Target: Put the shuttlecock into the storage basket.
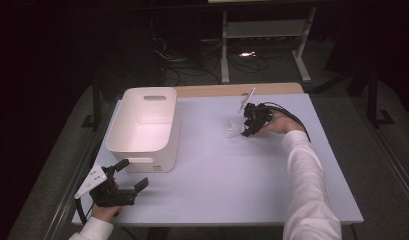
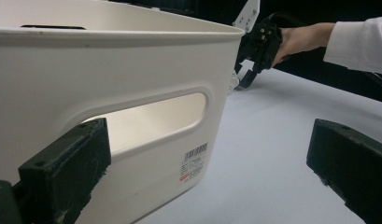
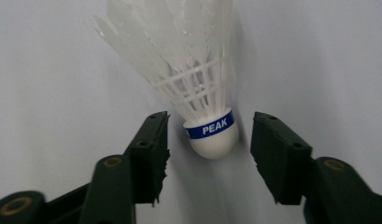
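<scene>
A: Where's the shuttlecock [image 3: 198, 88] now?

B: Lying on the worktop [image 1: 227, 170], right of the white bin [image 1: 142, 127] and well apart from it. Its cork sits between the jaws of the right hand-held gripper [image 3: 209, 140], feathers pointing away from the camera.

A: Is it grasped?

B: Not yet, by my reading. The jaws flank the cork with a gap on each side, so that gripper is released around it.

A: So which step is this?

B: The pick-up, I'd judge. The next move calls for closing squarely on the cork just below the blue band, not on the feathers, which would crush or slip. After that, probably a lift and a carry toward the bin.

A: And the other side?

B: The left hand-held gripper [image 1: 124, 175] rests at the near left edge of the worktop, jaws apart and holding nothing, just beside the bin's handle slot [image 2: 156, 116].

A: The surroundings?

B: A pale, bare worktop. Beyond it the room is dark, with cables [image 1: 242, 62] on the floor and the legs of a white frame [image 1: 264, 30].
</scene>
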A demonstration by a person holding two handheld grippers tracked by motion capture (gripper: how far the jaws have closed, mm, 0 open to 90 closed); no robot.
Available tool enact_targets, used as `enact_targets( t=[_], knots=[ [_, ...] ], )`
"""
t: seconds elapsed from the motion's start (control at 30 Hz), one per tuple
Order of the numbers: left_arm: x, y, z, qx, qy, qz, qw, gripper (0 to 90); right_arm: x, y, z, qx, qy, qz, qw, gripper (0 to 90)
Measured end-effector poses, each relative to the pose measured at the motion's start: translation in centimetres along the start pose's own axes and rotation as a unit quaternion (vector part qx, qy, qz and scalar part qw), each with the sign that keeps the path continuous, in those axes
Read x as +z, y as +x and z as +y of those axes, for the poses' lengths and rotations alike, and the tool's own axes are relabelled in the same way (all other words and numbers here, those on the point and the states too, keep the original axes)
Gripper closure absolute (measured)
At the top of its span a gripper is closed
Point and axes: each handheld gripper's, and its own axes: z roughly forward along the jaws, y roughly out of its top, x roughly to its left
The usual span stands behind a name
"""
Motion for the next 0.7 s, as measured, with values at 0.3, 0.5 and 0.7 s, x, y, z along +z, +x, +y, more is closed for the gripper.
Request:
enact_targets(
  t=[0.3,0.5,0.7],
  knots=[
    [-0.06,-0.01,0.00,-0.001,0.000,0.000,1.0000,0.0,0.36,-0.04,-0.18,-0.009,0.004,0.000,1.0000,61.5],
    [-0.06,-0.01,0.00,-0.001,0.001,0.001,1.0000,0.0,0.26,0.02,-0.13,-0.010,-0.002,0.003,0.9999,62.0],
    [-0.06,0.00,-0.01,-0.002,0.000,0.002,1.0000,0.0,-0.19,0.09,0.07,-0.007,-0.009,0.007,0.9999,62.1]
  ],
)
